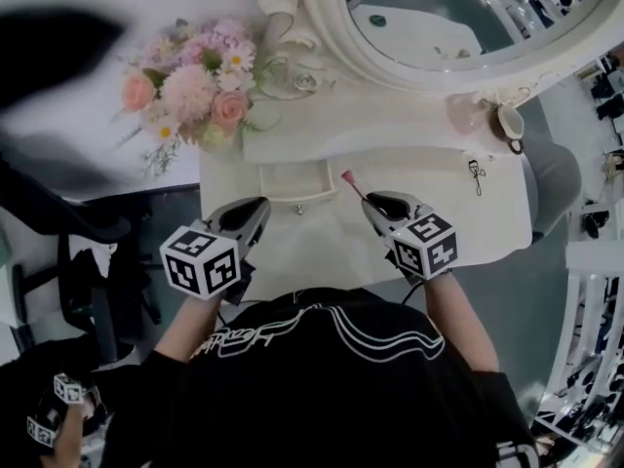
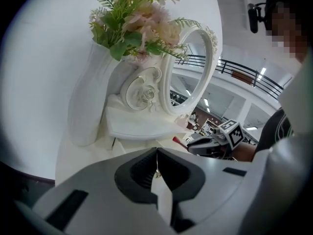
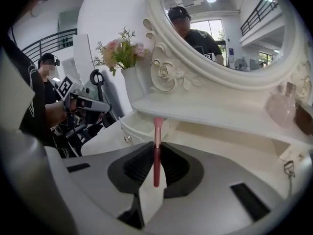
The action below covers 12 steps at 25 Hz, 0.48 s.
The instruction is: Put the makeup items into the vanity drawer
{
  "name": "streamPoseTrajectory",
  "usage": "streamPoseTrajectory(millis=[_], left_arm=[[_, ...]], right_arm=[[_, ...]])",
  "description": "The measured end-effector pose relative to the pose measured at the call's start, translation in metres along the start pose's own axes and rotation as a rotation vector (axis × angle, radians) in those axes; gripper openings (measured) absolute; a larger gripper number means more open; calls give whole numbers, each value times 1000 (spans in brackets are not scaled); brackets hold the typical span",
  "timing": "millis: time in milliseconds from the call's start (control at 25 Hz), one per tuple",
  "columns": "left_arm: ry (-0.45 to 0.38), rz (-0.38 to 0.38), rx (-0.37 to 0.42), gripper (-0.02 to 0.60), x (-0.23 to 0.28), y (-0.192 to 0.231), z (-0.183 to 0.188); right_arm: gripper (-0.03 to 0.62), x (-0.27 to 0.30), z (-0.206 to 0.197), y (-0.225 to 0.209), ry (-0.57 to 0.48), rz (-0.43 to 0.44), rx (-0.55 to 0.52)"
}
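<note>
A white vanity table (image 1: 458, 203) carries a small drawer (image 1: 291, 183), pulled open below its shelf and also seen in the right gripper view as the drawer (image 3: 141, 126). My right gripper (image 1: 369, 201) is shut on a pink makeup brush (image 1: 348, 180). It hovers over the tabletop just right of the drawer. The brush (image 3: 157, 131) sticks out past the right gripper (image 3: 156, 147), head toward the drawer. My left gripper (image 1: 259, 207) hangs at the drawer's left front corner. The left gripper (image 2: 156, 153) has its jaws together with nothing clearly held. An eyelash curler (image 1: 477, 174) lies at the table's right.
A white vase of pink flowers (image 1: 195, 91) stands at the table's left rear. An oval mirror (image 1: 468, 18) rises behind the shelf. On the shelf's right end sit a pink bottle (image 1: 466, 113) and a cup (image 1: 510, 123). A dark chair (image 1: 58, 252) stands left of the table.
</note>
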<state>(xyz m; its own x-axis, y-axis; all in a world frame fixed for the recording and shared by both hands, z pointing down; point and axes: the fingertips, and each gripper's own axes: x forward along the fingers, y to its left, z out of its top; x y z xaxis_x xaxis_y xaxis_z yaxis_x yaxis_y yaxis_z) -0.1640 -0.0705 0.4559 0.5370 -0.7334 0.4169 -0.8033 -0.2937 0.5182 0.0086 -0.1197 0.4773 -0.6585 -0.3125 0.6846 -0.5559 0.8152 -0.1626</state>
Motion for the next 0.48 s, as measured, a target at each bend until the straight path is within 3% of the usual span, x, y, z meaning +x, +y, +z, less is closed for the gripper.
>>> streamPoseTrajectory(millis=[480], left_arm=[[-37,63,-32,23,-23,20,3]], right_arm=[[65,42,50,39,25,136,-200]])
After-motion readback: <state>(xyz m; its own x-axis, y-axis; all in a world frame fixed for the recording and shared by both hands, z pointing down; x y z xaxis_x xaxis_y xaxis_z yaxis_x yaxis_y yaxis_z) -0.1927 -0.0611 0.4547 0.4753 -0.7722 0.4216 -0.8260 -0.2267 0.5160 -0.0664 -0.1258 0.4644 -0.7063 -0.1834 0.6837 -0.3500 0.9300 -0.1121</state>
